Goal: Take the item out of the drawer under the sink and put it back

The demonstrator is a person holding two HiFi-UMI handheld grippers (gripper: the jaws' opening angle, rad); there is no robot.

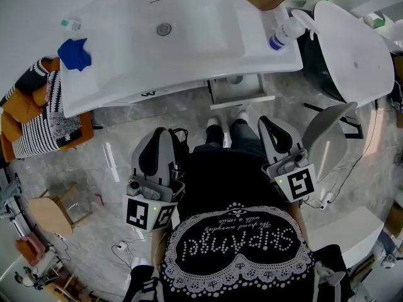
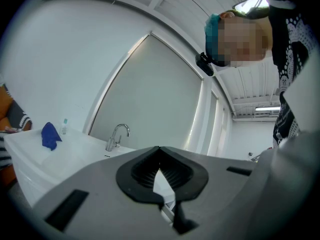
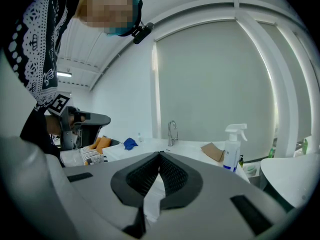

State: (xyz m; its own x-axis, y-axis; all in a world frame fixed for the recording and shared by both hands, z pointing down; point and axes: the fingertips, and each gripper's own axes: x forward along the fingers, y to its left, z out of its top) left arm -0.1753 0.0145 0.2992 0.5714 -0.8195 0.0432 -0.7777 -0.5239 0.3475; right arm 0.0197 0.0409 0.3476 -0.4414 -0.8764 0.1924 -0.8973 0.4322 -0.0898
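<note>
Both grippers sit close to our body: the left gripper (image 1: 161, 133) and the right gripper (image 1: 269, 122), each with its jaws closed tip to tip on nothing, well short of the sink (image 1: 189, 39). Under its front edge the drawer (image 1: 238, 97) appears pulled out; whatever item lies inside is too small for us to make out. Our worry is the reach. Going in low, we could knock the sink's front edge above, or jolt the spray bottle (image 1: 284, 33) standing near it. Closed jaws would only push the item deeper.
</note>
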